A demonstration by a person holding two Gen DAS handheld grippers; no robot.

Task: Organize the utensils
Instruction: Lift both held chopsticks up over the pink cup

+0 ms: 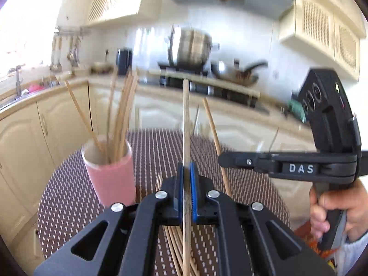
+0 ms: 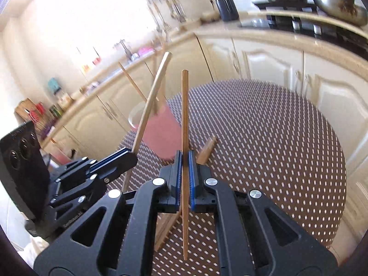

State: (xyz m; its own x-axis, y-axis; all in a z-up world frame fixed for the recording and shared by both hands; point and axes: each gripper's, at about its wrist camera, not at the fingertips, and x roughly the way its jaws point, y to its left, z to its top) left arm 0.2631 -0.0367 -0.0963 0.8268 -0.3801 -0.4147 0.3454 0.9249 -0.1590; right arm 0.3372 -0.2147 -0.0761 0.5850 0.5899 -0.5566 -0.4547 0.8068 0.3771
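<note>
Pink cup (image 1: 110,172) upright on dotted brown desk (image 1: 69,197), far left of centre; holds a bunch of wooden chopsticks (image 1: 122,115) standing and fanning out. More loose chopsticks (image 1: 177,248) flat on desk, near side under the grippers. Left gripper (image 1: 186,188): jaws clamped on one pale chopstick (image 1: 186,124), upright. Right gripper (image 2: 185,172): jaws clamped on a darker chopstick (image 2: 184,115), upright. "DAS" readable on right gripper's side in left view.
</note>
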